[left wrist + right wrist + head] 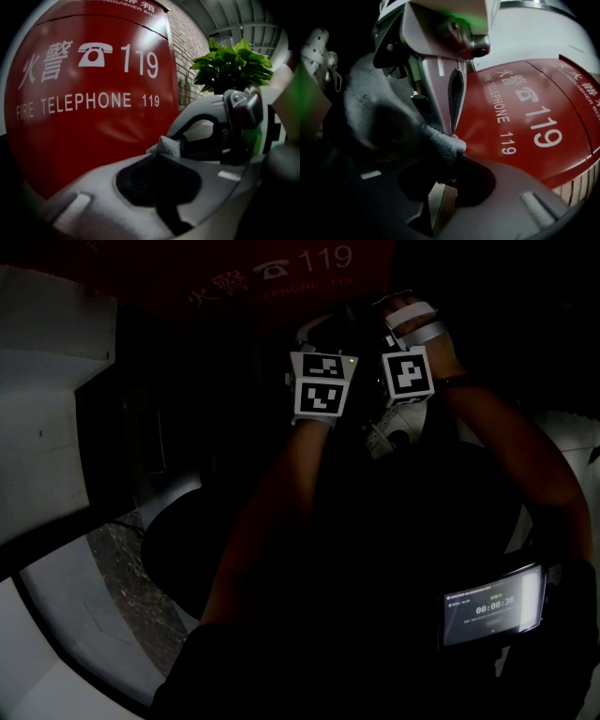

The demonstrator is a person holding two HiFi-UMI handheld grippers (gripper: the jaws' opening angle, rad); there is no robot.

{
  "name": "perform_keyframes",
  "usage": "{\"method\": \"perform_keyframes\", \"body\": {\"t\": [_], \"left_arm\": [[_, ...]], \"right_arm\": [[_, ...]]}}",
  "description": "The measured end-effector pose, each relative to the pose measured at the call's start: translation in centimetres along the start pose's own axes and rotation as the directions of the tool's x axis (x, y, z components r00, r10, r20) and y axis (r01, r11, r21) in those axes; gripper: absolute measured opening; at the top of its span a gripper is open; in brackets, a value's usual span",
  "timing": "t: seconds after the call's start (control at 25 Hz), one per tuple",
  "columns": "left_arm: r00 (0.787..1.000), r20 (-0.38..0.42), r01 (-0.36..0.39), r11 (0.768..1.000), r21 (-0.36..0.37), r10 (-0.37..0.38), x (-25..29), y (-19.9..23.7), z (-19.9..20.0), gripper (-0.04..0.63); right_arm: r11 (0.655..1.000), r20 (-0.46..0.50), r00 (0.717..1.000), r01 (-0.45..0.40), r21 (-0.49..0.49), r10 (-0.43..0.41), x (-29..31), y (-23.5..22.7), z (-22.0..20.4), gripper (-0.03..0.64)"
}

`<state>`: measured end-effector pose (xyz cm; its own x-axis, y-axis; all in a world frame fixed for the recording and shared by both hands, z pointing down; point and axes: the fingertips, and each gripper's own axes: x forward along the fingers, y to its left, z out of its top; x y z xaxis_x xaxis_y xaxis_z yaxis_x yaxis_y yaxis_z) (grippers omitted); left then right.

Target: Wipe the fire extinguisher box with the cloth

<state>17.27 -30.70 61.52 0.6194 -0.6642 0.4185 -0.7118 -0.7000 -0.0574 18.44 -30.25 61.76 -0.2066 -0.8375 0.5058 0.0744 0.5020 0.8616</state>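
The red fire extinguisher box (93, 108), printed "FIRE TELEPHONE 119", fills the left gripper view and shows at the right (534, 122) of the right gripper view. My left gripper (157, 154) is shut on a corner of the grey cloth (165, 145), close to the box front. My right gripper (452, 152) is shut on another fold of the cloth (440, 138), which drapes behind (370, 112) at the left. The two grippers meet tip to tip. In the dark head view their marker cubes (319, 390) (408, 376) are raised side by side under the box (272, 282).
A green potted plant (234, 61) stands to the right of the box, by a brick wall (187, 47). A small lit screen (492, 606) shows at the lower right of the head view. Pale ledges (56, 427) and stone floor (131, 587) lie to the left.
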Motion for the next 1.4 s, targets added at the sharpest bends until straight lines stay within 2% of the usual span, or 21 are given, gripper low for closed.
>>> {"method": "perform_keyframes", "body": {"t": [0.28,0.52,0.64,0.84,1.0,1.08,1.28,1.4], "left_arm": [[1.000,-0.007,-0.001,1.000,-0.014,0.001,0.0,0.3,-0.2,0.003],[0.997,0.067,0.047,0.997,-0.068,-0.043,-4.0,-0.1,4.6,0.003],[0.996,0.081,0.045,0.995,-0.094,-0.037,-6.6,0.4,7.1,0.003],[0.988,0.152,0.029,0.995,-0.094,-0.014,-12.4,1.6,13.5,0.003],[0.976,0.218,0.031,0.998,-0.047,-0.020,-16.6,2.6,20.1,0.003],[0.969,0.246,0.033,0.999,-0.022,-0.027,-18.5,2.6,22.9,0.003],[0.951,0.308,0.014,0.999,0.048,-0.029,-21.9,3.0,29.3,0.003],[0.939,0.345,-0.007,0.999,0.041,-0.008,-24.9,3.8,33.6,0.003]], "right_arm": [[1.000,0.000,1.000,-0.024,0.011,0.024,0.1,0.5,0.2,0.080],[0.990,0.034,0.997,0.058,0.126,-0.063,-4.2,-4.1,0.9,0.080],[0.987,0.047,0.993,0.100,0.127,-0.107,-7.1,-6.5,2.0,0.080],[0.966,0.091,0.976,0.179,0.189,-0.199,-12.4,-12.4,3.5,0.080],[0.912,0.128,0.950,0.228,0.342,-0.286,-16.5,-18.8,3.6,0.080],[0.897,0.140,0.942,0.236,0.374,-0.306,-18.3,-21.1,4.1,0.080],[0.895,0.149,0.917,0.311,0.319,-0.371,-21.9,-26.5,5.4,0.077],[0.894,0.153,0.905,0.342,0.289,-0.396,-25.1,-30.6,6.3,0.077]]}}
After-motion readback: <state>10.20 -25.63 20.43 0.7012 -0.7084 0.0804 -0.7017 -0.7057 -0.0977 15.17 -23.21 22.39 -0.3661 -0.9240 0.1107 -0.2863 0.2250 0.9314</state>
